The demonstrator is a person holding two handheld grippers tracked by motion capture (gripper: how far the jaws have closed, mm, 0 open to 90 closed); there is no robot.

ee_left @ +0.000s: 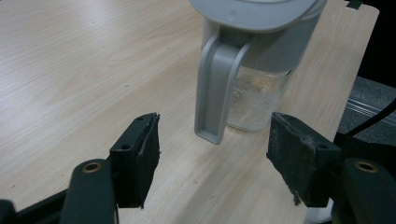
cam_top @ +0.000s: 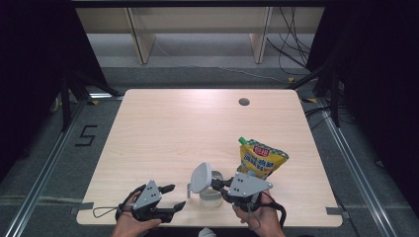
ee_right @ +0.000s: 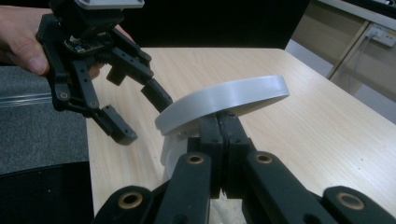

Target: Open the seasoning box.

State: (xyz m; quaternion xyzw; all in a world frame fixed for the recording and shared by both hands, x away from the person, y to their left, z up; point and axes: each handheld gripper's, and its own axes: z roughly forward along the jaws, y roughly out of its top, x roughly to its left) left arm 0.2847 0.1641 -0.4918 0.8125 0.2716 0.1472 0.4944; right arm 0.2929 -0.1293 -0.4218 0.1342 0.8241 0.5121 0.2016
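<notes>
A clear pitcher with a grey handle stands near the table's front edge. Its grey lid is tilted up on edge. My right gripper is shut on the lid's rim, its jaws pressed together there. My left gripper sits just left of the pitcher. It is open, with the handle's lower end just ahead of the gap between its pads and touching neither. The left gripper also appears in the right gripper view, held by a hand.
A yellow snack pouch stands to the right of the pitcher, close behind my right gripper. A small round hole marks the far right of the wooden table. The front edge runs just below both hands.
</notes>
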